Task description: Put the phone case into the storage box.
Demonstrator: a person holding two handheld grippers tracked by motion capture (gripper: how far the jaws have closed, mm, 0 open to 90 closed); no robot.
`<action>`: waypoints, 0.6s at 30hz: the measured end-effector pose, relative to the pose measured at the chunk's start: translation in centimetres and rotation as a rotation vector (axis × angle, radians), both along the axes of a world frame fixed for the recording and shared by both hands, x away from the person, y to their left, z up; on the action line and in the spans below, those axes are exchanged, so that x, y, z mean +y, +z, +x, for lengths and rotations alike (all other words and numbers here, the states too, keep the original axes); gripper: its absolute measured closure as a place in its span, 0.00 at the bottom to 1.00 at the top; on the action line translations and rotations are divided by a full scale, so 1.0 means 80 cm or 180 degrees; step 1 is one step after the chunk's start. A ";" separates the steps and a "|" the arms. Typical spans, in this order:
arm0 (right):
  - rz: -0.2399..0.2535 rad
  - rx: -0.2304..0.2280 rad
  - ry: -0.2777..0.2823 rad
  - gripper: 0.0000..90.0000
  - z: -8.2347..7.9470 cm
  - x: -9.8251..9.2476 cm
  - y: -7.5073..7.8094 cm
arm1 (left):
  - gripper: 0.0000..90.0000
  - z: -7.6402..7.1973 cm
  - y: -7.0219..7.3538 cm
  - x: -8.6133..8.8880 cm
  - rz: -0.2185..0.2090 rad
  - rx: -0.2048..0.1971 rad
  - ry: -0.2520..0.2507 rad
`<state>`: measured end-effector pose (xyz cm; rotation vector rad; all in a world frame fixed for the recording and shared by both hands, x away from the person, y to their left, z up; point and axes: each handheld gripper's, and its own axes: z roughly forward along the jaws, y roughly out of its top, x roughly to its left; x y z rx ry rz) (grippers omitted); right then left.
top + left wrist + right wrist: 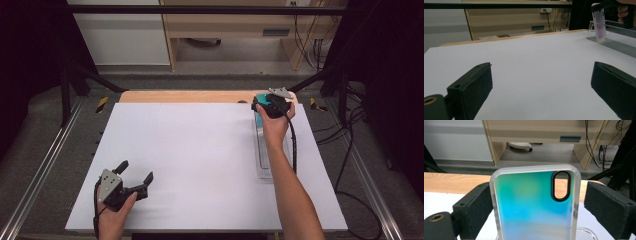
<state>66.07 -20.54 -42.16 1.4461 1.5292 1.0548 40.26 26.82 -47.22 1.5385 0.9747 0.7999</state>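
Phone case (534, 205) upright between released right claw (536, 212); left claw (541, 87) released over white table (200, 150).

**Our bare arms and black grippers**

We wear no sleeves; both forearms are bare. Our left gripper (136, 181) and right gripper (264, 102) are black, each topped by a grey three-cornered plate dotted with screws. A black cable trails from each. The jaws are blocky with matte dark pads (477, 90), a brass-ringed hole beside them.
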 end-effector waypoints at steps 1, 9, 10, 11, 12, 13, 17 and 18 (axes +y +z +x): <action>-0.0009 -0.0002 -0.0004 0.10 0.000 0.000 0.000 | 0.04 0.000 0.000 0.000 -0.0001 0.0000 0.0002; -0.0079 -0.0020 0.0007 0.10 -0.001 0.000 0.000 | 0.04 0.000 0.000 0.001 0.0014 0.0002 0.0005; -0.0078 -0.0021 0.0007 0.10 -0.001 0.000 0.000 | 0.04 0.000 0.000 0.001 0.0013 0.0004 0.0005; -0.0065 -0.0021 0.0007 0.10 -0.001 0.000 0.000 | 0.04 0.000 0.000 0.001 0.0016 0.0003 0.0003; -0.0065 -0.0015 0.0005 0.10 -0.001 0.000 0.000 | 0.04 0.000 0.000 0.001 0.0015 0.0002 0.0002; -0.0067 -0.0014 0.0006 0.10 -0.001 0.000 0.000 | 0.04 0.000 0.000 0.001 0.0015 0.0001 0.0001; -0.0046 -0.0017 0.0003 0.10 -0.002 -0.001 0.001 | 0.04 0.000 0.000 0.001 -0.0004 -0.0007 0.0007; -0.0046 -0.0026 0.0006 0.10 -0.002 -0.001 0.002 | 0.04 0.000 0.000 0.002 -0.0001 -0.0007 0.0007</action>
